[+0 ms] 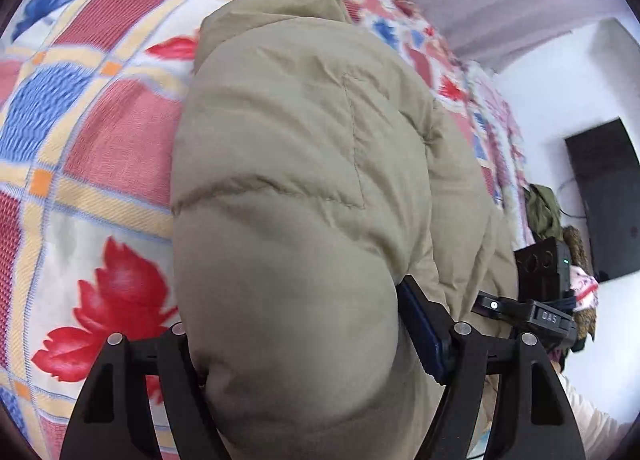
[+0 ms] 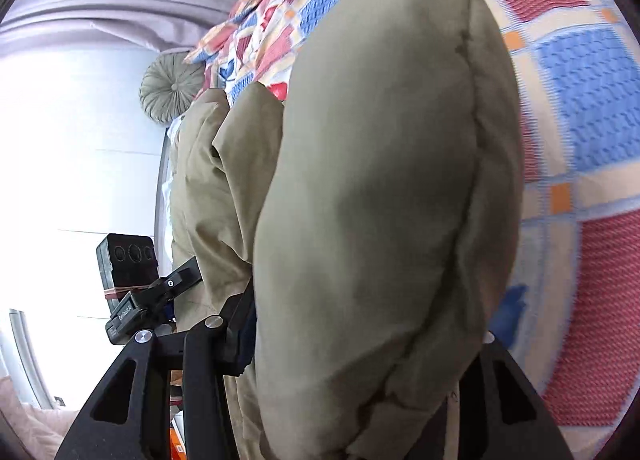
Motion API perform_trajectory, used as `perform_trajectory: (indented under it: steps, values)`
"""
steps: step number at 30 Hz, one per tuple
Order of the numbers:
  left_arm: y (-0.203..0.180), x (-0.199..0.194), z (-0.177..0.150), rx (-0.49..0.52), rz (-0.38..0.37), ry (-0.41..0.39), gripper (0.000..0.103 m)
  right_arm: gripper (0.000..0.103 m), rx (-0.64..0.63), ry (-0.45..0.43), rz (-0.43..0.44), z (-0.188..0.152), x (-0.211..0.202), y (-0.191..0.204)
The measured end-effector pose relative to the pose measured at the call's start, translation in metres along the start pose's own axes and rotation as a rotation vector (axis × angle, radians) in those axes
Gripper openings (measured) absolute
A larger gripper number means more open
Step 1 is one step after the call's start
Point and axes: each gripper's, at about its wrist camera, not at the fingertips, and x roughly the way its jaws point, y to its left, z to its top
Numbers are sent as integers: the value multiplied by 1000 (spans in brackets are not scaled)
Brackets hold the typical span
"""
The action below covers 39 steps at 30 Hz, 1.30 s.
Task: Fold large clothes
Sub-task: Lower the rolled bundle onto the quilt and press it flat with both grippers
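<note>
- Left gripper (image 1: 296, 344): jaws clamped on a thick puffy fold of the khaki padded jacket (image 1: 296, 164), fabric bulging btwn the fingers.
- Right gripper (image 2: 360, 340): also pinching a fat roll of the same jacket (image 2: 384, 196); its right finger is mostly hidden by cloth.
- Jacket lies on the patterned bedspread (image 1: 80, 132), red/blue checks w/ red leaves, extending toward the bed's far edge.
- Round pleated cushion (image 2: 172, 90) at the bed's edge, near the jacket's far end.

The puffy jacket (image 1: 304, 188) bulges over my left gripper (image 1: 304, 344), hiding its left fingertip, and its lower end runs off the bottom edge. On my right gripper (image 2: 360, 340) the right finger is buried under the padding. The patterned bedspread (image 1: 92, 132) smears into blur near the rim.
</note>
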Motion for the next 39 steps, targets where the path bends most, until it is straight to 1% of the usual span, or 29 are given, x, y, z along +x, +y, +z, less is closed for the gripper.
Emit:
perform_trajectory:
  steps: [1,3,4,7,9,10,12,14,16,17,18,19,20,21,22,24,26,27,28,29,30,32,33,35,37,38,39]
  values:
    - [10,4,-1,-23,13,5,80,51,3,11,-22,1,10,0]
    - [22,8,-4,-39,3,5,80,55,8,20,-81,3,24,0]
    - [23,9,-6,-32,5,0,80,59,7,22,-106,4,28,2]
    - [22,8,-8,-5,32,-7,83,64,-2,31,-171,-2,23,7]
    - [11,12,-5,-3,53,-5,85,66,-22,28,-244,-5,12,14]
    - [3,16,-5,1,67,-6,86,66,-25,16,-277,-10,3,19]
    - [-2,18,-6,12,91,-12,87,67,-4,-15,-329,-20,-17,21]
    - [-13,23,-5,13,108,-13,87,67,13,-67,-383,-32,-38,26]
    - [-18,24,-6,18,127,-17,87,67,11,-118,-408,-42,-52,37]
    - [-19,24,-6,23,133,-19,87,66,2,-148,-405,-47,-60,43]
    - [-21,26,-7,27,141,-21,87,63,-9,-169,-394,-44,-61,53]
    - [-21,26,-6,29,146,-22,87,49,-24,-183,-383,-40,-59,62]
    - [-22,26,-6,29,150,-24,87,43,-42,-183,-371,-42,-60,68]
    - [-22,24,-8,30,153,-25,87,37,-66,-174,-361,-44,-72,69]
    - [-22,23,-8,30,157,-25,87,34,-92,-164,-358,-37,-60,77]
    - [-23,21,-10,31,172,-24,87,33,-161,-122,-370,-41,-46,89]
    - [-29,17,-8,39,213,-30,87,33,-193,-76,-405,-48,-28,89]
    - [-33,11,-7,50,251,-50,87,33,-192,-57,-418,-51,-10,94]
    - [-34,-3,-10,68,291,-93,87,31,-197,-45,-454,-53,-2,90]
    - [-40,-15,-10,100,318,-148,87,31,-202,-36,-495,-58,-1,85]
    - [-46,-24,-9,129,332,-184,87,30,-197,-28,-521,-60,3,78]
    - [-56,-35,-1,175,364,-234,87,31,-147,-30,-510,-65,-3,66]
    - [-61,-36,5,200,363,-244,87,31,-138,-32,-506,-66,-5,64]
    - [-72,-27,19,221,360,-239,87,31,-138,-41,-507,-68,-5,60]
    - [-82,-10,31,234,338,-218,87,31,-148,-44,-516,-69,-5,60]
    - [-88,2,36,240,340,-196,87,31,-156,-46,-523,-70,-4,60]
    - [-93,15,38,252,362,-176,87,31,-163,-47,-530,-69,-1,59]
